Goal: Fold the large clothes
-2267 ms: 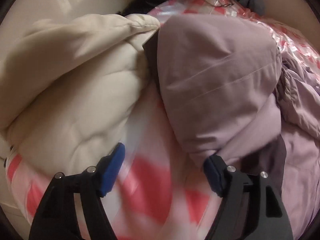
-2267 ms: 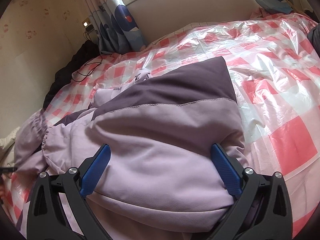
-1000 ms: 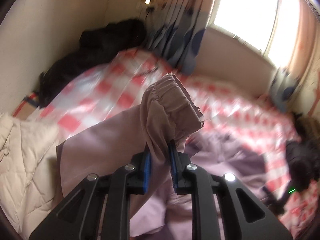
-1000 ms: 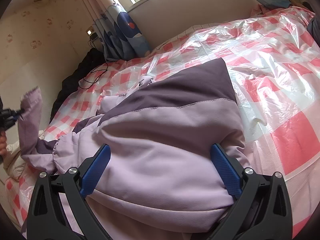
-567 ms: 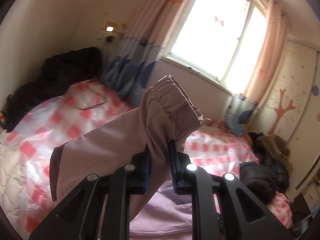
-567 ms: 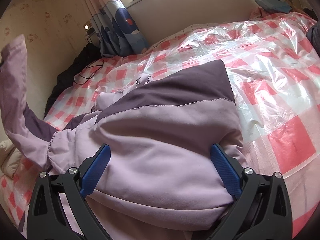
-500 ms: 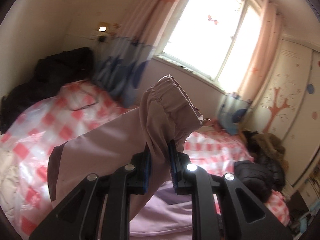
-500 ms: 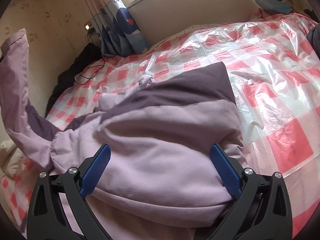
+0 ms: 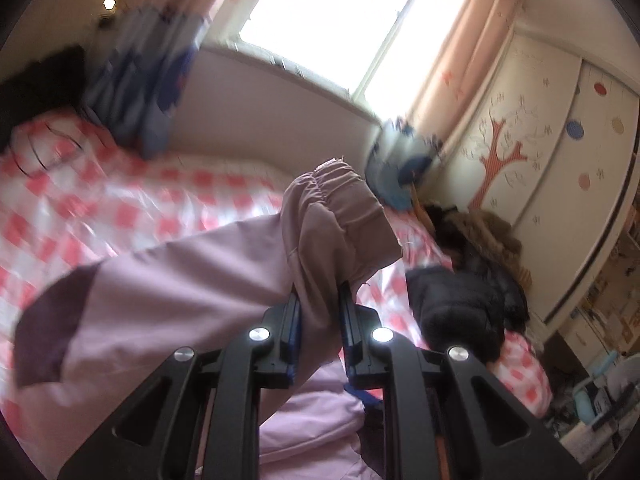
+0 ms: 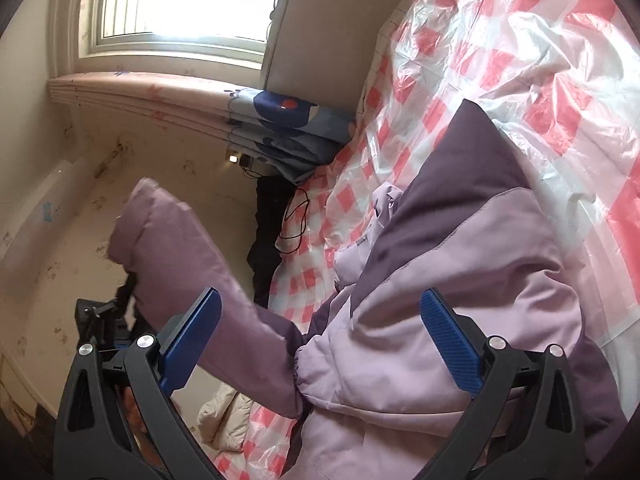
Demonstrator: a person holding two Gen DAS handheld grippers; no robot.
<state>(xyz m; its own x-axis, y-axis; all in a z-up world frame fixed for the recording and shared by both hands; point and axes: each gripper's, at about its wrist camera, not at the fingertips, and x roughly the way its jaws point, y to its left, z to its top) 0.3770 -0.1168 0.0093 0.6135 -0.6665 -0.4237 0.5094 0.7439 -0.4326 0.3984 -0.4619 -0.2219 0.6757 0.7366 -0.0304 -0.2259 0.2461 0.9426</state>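
Pinching jacket cuff: left hand-held gripper | right hand-held gripper agape, empty | dark coats nearby

A bed covered by a red-and-white checked sheet under clear plastic film fills the near and middle ground. A bright window sits at the far wall, with a padded headboard below it. Pink curtains with blue patterned hems hang at either side of the window. On the right side of the bed lies a heap of dark coats, one with a brown fur trim. Behind them stands a white wardrobe with a red tree decal and coloured dots. In the right wrist view, a black cable lies on the sheet beside dark clothing against the wall, and a cream quilted garment lies at the near left.
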